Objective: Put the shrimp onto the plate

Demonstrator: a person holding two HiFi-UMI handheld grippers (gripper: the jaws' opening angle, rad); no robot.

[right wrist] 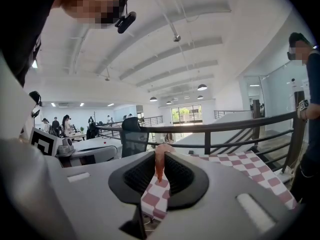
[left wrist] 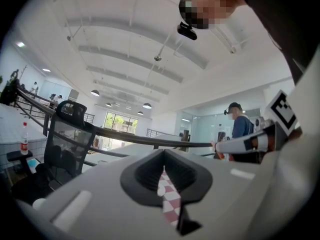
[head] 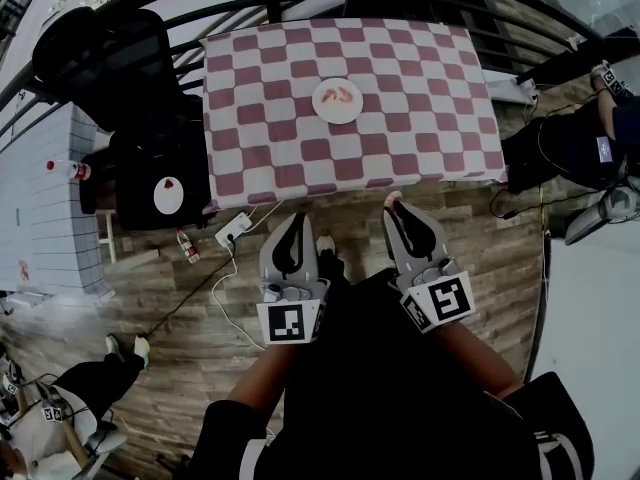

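Note:
A white plate (head: 337,100) with pink shrimp on it sits in the middle of the table (head: 270,158), which is covered in a red-and-white checked cloth. Both grippers hover over the wooden floor, short of the table's near edge. My right gripper (head: 393,205) is shut on a pink shrimp (right wrist: 159,162), whose tip pokes out past the jaws (head: 392,198). My left gripper (head: 297,218) is shut with nothing in it; in the left gripper view only a strip of checked cloth (left wrist: 168,198) shows through the thin slit between its jaws.
A black office chair (head: 100,58) and a black stool carrying a small white plate (head: 168,196) stand left of the table. A power strip (head: 233,230) and a bottle (head: 187,246) lie on the floor. A railing (head: 300,3) runs behind; a person (head: 590,138) sits at right.

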